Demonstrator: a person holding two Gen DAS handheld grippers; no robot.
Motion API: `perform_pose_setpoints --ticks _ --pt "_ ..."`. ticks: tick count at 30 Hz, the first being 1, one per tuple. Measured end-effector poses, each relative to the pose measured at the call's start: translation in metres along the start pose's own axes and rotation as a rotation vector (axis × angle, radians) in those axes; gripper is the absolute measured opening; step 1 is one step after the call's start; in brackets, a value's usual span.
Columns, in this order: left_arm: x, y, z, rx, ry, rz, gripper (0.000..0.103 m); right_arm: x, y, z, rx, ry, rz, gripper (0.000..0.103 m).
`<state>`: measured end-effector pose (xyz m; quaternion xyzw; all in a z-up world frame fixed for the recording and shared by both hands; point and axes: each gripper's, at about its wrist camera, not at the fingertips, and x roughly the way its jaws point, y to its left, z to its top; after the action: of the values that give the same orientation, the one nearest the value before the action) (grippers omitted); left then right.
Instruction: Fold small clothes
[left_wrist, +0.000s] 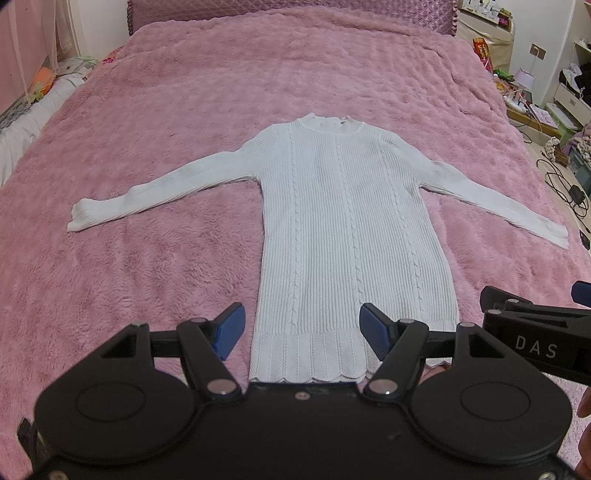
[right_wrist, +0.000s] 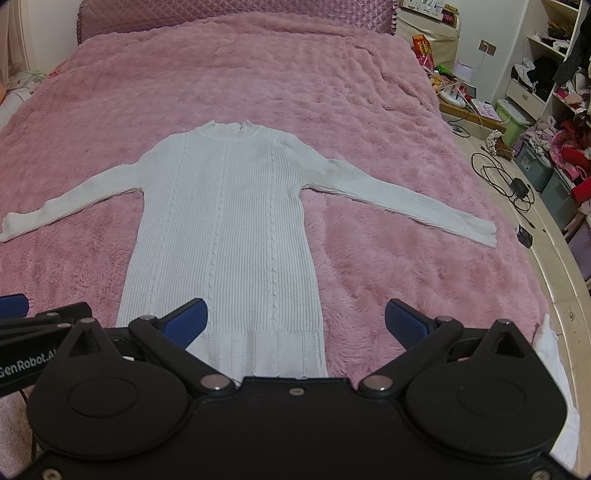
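A white ribbed knit sweater (left_wrist: 340, 221) lies flat on the pink plush bedspread (left_wrist: 147, 277), front up, neck away from me, both sleeves spread out to the sides. It also shows in the right wrist view (right_wrist: 225, 229). My left gripper (left_wrist: 302, 330) is open and empty, hovering over the left part of the sweater's hem. My right gripper (right_wrist: 295, 321) is open and empty over the hem's right corner. The right gripper's body shows at the right edge of the left wrist view (left_wrist: 535, 332).
The bed's quilted headboard (left_wrist: 295, 11) is at the far end. The bed's right edge drops to a floor with cables (right_wrist: 506, 181), storage bins (right_wrist: 535, 166) and cluttered shelves (right_wrist: 554, 55). White cloth (right_wrist: 554, 362) lies at the near right. Bedding is piled at the left (left_wrist: 29, 107).
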<state>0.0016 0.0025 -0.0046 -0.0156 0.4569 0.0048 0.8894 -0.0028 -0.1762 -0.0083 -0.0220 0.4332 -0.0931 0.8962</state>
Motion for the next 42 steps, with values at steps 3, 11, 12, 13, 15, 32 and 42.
perform_pose_setpoints --ticks 3,11,12,13,15,32,42 --pt "0.001 0.0 -0.001 0.001 -0.001 0.002 0.072 0.0 0.0 0.0 0.0 0.0 0.0 0.103" --pt "0.001 -0.001 -0.002 0.002 0.0 0.001 0.072 0.0 0.0 0.001 0.001 0.0 -0.001 0.103" --pt "0.001 -0.001 -0.002 0.003 -0.001 0.001 0.072 0.001 0.0 0.001 0.001 0.001 0.0 0.103" --pt "0.002 -0.002 -0.002 0.003 0.0 0.001 0.072 0.0 0.0 0.002 0.001 0.001 0.001 0.103" --pt "0.001 -0.002 -0.003 0.003 0.0 0.001 0.072 0.002 0.0 -0.001 0.001 0.001 0.0 0.103" --pt "0.006 -0.008 -0.004 0.007 0.013 0.001 0.072 0.009 -0.004 -0.001 0.006 0.012 0.001 0.103" --pt "0.014 -0.011 0.007 0.013 0.008 0.001 0.072 0.014 -0.017 0.003 0.051 -0.033 -0.015 0.103"
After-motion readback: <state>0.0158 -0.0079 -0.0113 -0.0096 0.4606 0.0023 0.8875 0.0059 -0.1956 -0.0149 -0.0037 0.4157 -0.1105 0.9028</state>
